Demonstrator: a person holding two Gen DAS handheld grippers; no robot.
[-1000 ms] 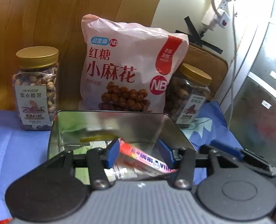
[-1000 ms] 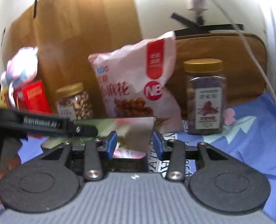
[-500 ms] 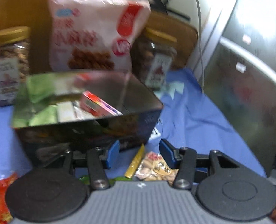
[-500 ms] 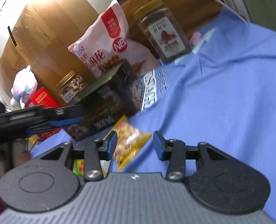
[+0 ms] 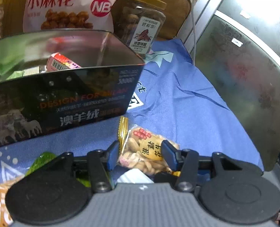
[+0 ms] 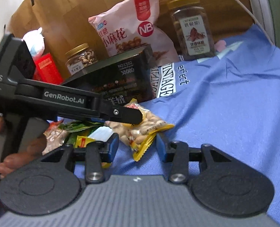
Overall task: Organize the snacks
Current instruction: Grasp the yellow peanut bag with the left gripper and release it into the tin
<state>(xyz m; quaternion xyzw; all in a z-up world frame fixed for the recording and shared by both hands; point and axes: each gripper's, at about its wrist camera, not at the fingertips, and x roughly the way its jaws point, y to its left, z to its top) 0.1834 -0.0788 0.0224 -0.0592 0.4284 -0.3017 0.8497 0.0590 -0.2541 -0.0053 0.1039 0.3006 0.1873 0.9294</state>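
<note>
A clear-and-yellow peanut packet lies on the blue cloth in front of the open dark tin. My left gripper is open, its blue pads on either side of the packet. A pink-red snack bar lies inside the tin. In the right wrist view the left gripper's finger lies over the same packet, and my right gripper is open and empty just before the packet's near end. The tin stands behind.
A pink snack bag and two gold-lidded jars stand behind the tin. More packets lie left of the peanuts. A red box is at far left. A grey cabinet borders the right.
My left gripper has let the pink-red bar go into the tin, pulled back and come down around the peanut packet. My right gripper has swung down toward the same packet.
</note>
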